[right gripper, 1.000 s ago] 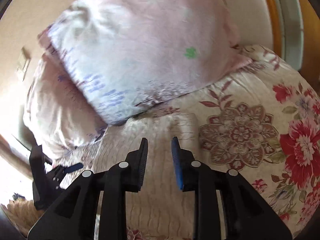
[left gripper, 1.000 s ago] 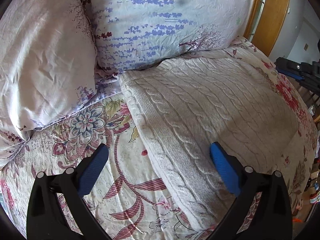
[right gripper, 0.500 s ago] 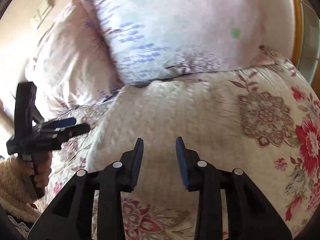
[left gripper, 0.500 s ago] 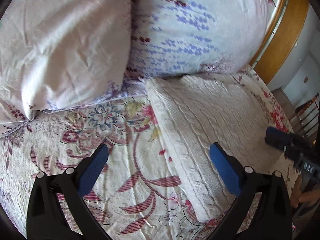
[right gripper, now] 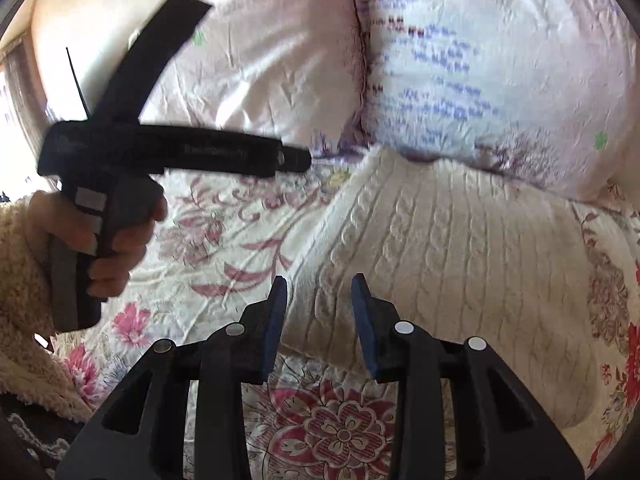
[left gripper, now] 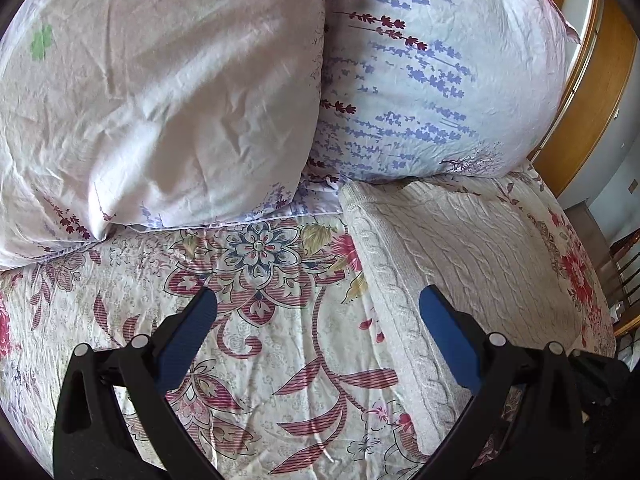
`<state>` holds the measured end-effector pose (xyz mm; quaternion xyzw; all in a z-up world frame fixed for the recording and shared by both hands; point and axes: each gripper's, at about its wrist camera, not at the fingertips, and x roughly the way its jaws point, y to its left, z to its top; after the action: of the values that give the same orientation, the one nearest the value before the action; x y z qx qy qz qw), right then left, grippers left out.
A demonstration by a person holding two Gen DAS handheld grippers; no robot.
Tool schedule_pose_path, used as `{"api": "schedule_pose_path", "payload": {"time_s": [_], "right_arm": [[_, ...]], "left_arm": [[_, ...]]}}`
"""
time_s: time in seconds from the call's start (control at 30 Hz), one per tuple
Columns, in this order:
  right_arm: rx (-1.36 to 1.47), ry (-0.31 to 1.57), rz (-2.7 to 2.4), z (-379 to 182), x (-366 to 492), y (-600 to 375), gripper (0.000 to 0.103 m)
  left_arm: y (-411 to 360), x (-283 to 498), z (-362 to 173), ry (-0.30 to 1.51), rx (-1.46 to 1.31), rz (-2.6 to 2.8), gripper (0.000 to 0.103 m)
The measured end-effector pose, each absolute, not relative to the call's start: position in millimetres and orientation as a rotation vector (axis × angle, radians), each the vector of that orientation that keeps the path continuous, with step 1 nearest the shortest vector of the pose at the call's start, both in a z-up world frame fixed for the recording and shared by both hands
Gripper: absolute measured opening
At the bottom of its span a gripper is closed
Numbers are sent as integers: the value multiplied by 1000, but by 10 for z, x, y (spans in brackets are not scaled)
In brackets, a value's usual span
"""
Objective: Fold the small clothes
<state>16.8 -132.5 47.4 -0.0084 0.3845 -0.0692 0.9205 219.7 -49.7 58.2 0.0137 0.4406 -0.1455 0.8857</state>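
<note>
A folded cream cable-knit sweater (left gripper: 472, 256) lies flat on the floral bedspread (left gripper: 256, 344), its far edge against the pillows; it also shows in the right wrist view (right gripper: 452, 248). My left gripper (left gripper: 316, 304) is wide open and empty, raised over the bedspread just left of the sweater's left edge; from the right wrist view it appears at the left (right gripper: 296, 160), held in a hand. My right gripper (right gripper: 320, 292) is open with a narrow gap, empty, above the sweater's near left corner.
Two pillows stand at the head of the bed: a pale pink one (left gripper: 160, 92) at left and a lavender-print one (left gripper: 440, 72) at right. A wooden headboard (left gripper: 588, 92) is at the far right. A fleece sleeve (right gripper: 24, 272) is at the left.
Both grippers have pulled back and left, away from the sweater. The left gripper has swung off the sweater over the bare bedspread. The right gripper's gap has widened slightly.
</note>
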Motion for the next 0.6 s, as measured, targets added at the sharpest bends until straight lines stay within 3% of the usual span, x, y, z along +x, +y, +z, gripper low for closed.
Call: {"api": "schedule_pose_path", "payload": {"time_s": [0.23,0.43,0.6], "right_arm": [[99,906,-71,201,171,-1353,39],[127,746,-128,524,94,-1483,38],[2,865,-154,317,252,-1458,42]], "left_arm": [[-494,2229,555,929,25,-300,101],[-482,2230,555,929,22,-293,101],[-517,2224,545,937,26,-309,101]]}}
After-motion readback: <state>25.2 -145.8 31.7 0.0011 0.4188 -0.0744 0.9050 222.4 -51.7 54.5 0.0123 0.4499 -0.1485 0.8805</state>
